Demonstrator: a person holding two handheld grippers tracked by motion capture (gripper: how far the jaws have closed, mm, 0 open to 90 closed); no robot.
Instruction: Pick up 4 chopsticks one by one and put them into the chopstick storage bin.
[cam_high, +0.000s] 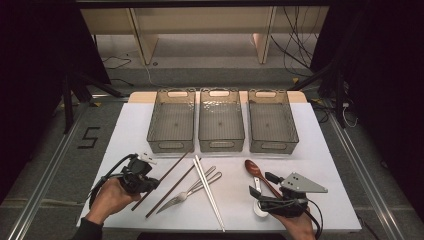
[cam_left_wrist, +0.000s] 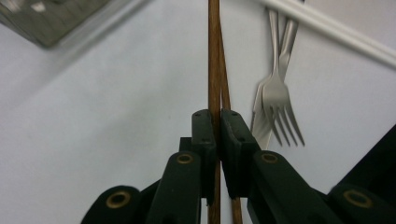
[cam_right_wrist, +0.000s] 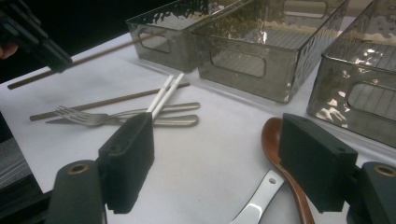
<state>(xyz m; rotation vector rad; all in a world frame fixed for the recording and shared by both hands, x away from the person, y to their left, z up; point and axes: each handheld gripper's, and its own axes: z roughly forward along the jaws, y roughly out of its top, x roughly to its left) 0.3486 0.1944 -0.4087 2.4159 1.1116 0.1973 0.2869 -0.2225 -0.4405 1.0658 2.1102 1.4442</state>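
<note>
Two tools are ours: the left tool (cam_left_wrist: 218, 140) pinches one brown chopstick (cam_left_wrist: 214, 60), raised off the white surface (cam_high: 310, 150); the right tool (cam_right_wrist: 219, 163) gapes wide over a wooden spoon (cam_right_wrist: 273, 140). The second brown chopstick (cam_high: 170, 191) lies beside two forks (cam_left_wrist: 275, 93). Beyond sit white chopsticks (cam_right_wrist: 163, 95) and three bins (cam_high: 221, 120). A floor mark (cam_high: 89, 137) reads "5".

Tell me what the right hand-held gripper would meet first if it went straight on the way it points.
Probably the brown spoon: in the right gripper view it lies just ahead between the open jaws of the right hand-held gripper, beside a steel handle. Beyond it stand the middle bin and the right-hand bin. Depth is hard to judge.
</note>
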